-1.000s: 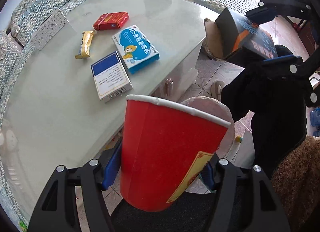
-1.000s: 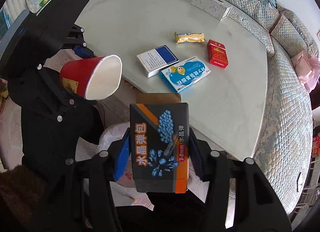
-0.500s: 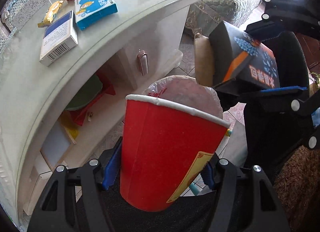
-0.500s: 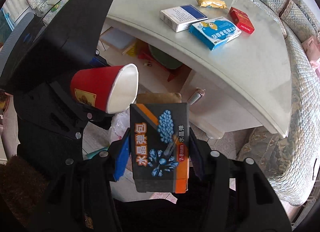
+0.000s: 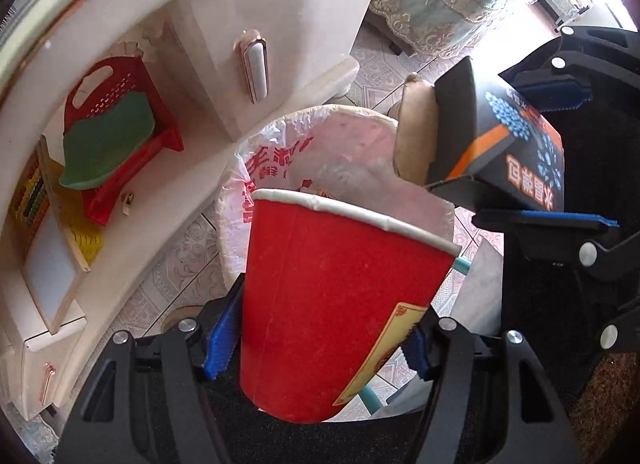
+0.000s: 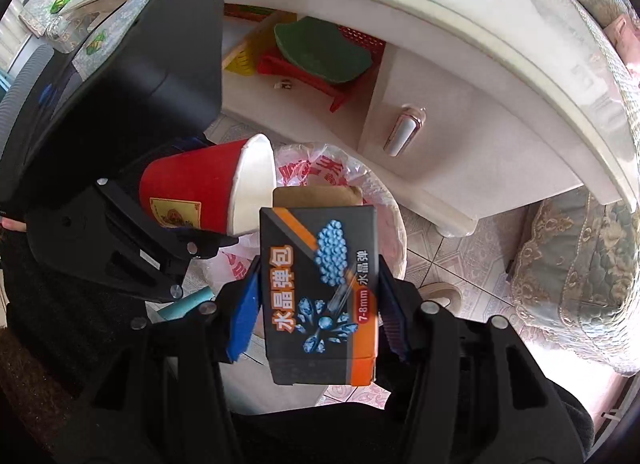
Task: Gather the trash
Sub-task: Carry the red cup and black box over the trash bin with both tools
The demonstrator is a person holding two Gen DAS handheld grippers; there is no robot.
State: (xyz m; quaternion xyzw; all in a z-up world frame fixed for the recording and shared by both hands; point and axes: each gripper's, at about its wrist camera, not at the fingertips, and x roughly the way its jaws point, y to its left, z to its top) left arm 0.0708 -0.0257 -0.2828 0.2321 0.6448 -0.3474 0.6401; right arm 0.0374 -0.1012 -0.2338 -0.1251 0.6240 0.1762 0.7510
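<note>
Red paper cup [image 5: 328, 304] and dark box [image 6: 320, 292], both clamped in fingers, point rim-first and flap-first at the lined bin [image 5: 240, 200] beside the surface [image 6: 500, 76] edge.

The lined bin [image 5: 240, 200] stands open-mouthed below, tight against the table's drawer unit [image 5: 256, 64] on one side; tiled floor [image 6: 460, 264] lies free on the other.
</note>
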